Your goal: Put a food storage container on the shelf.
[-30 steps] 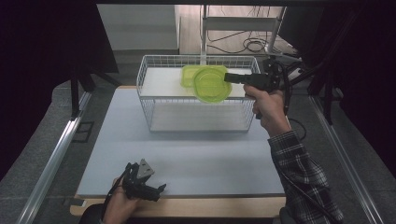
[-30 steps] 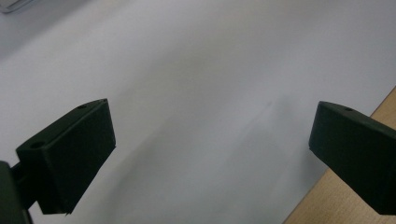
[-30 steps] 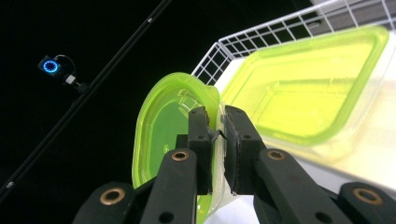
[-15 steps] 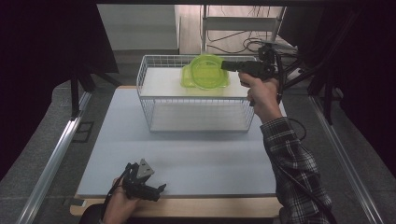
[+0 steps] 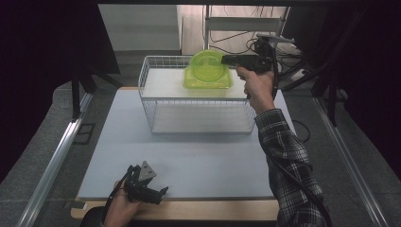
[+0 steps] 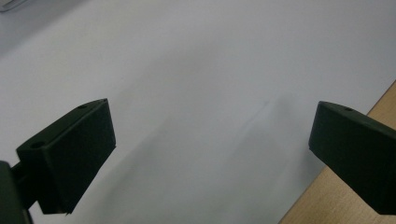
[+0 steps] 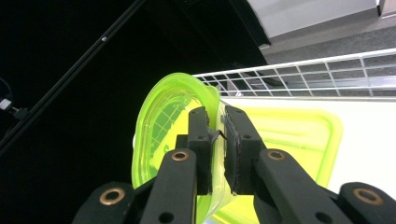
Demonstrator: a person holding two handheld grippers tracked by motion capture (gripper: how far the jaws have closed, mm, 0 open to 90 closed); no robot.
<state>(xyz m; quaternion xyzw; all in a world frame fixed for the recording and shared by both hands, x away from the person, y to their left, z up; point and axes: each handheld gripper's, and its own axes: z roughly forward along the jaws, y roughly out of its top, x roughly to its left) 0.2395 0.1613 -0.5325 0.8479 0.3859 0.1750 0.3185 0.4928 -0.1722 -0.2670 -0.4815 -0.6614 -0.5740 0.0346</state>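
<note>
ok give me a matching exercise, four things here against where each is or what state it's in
Things:
1. bowl
2. tray
3. left gripper
4. basket

States:
a. open, near table edge
b. white wire, on the table
c. lying in the basket
d. gripped by its rim, tilted on edge

Pairs: 1-d, 2-c, 3-a, 4-b
</note>
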